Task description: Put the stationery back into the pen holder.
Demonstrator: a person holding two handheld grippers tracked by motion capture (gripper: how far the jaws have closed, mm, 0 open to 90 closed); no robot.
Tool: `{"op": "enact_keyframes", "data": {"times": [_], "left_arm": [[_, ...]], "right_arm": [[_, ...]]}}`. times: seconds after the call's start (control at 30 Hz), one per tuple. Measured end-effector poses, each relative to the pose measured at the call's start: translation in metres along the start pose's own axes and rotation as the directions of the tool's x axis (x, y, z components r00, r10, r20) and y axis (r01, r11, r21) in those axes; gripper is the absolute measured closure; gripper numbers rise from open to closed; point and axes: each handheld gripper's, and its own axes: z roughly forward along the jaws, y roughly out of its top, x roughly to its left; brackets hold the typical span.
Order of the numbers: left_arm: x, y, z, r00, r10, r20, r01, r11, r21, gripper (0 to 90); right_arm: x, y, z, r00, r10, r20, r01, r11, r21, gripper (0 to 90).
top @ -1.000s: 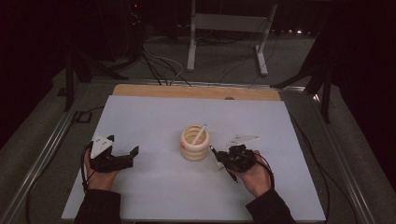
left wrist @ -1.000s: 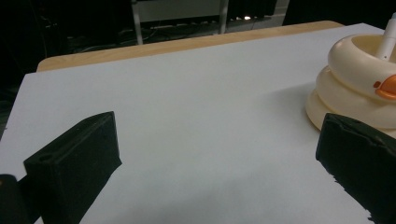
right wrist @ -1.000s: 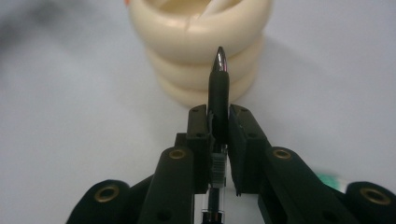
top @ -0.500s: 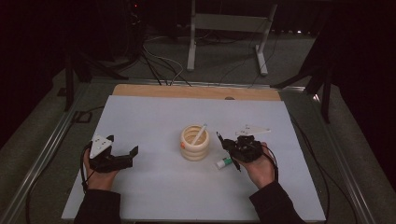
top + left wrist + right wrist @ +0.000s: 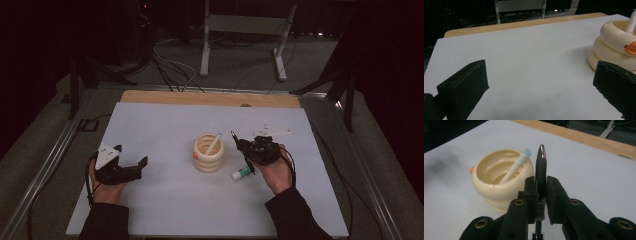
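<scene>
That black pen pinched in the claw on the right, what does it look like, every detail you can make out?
The black pen is slim with a glossy, rounded dark tip pointing up and away, toward the cream ringed pen holder. Its barrel looks like smooth plastic; lower down there is a ribbed grey section and a clear part. The right claw is shut on its middle, both black pads pressing its sides. In the high view it stands lifted off the white table, tilted, touching nothing else.

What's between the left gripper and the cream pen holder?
Nothing: in the high view, bare white mat separates the left gripper from the cream pen holder.
</scene>
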Motion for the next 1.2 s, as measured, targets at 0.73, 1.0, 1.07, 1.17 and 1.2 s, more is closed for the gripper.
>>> {"op": "enact_keyframes", "data": {"times": [0.73, 1.0, 1.07, 1.17, 1.2], "left_arm": [[0.001, -0.001, 0.000, 1.0000, -0.004, 0.000, 0.004, 1.0000, 0.000, 0.0], [0.001, -0.001, 0.000, 1.0000, -0.005, -0.001, 0.005, 1.0000, -0.001, 0.0], [0.002, -0.001, 0.000, 1.0000, -0.006, 0.000, 0.006, 1.0000, -0.002, 0.0], [0.001, -0.001, 0.000, 1.0000, -0.005, 0.001, 0.005, 1.0000, 0.000, 0.0], [0.001, -0.001, 0.000, 1.0000, -0.005, 0.001, 0.005, 1.0000, 0.001, 0.0]], "right_arm": [[0.000, 0.034, 0.006, 0.9989, -0.045, -0.014, 0.044, 0.996, -0.082, 80.5], [0.002, 0.043, 0.012, 0.9982, -0.058, -0.016, 0.056, 0.993, -0.105, 80.5], [0.003, 0.046, 0.014, 0.9981, -0.059, -0.020, 0.056, 0.992, -0.117, 80.5], [0.003, 0.048, 0.016, 0.9982, -0.054, -0.026, 0.051, 0.991, -0.122, 80.5], [0.004, 0.050, 0.018, 0.9981, -0.052, -0.032, 0.047, 0.991, -0.129, 80.5]]}}
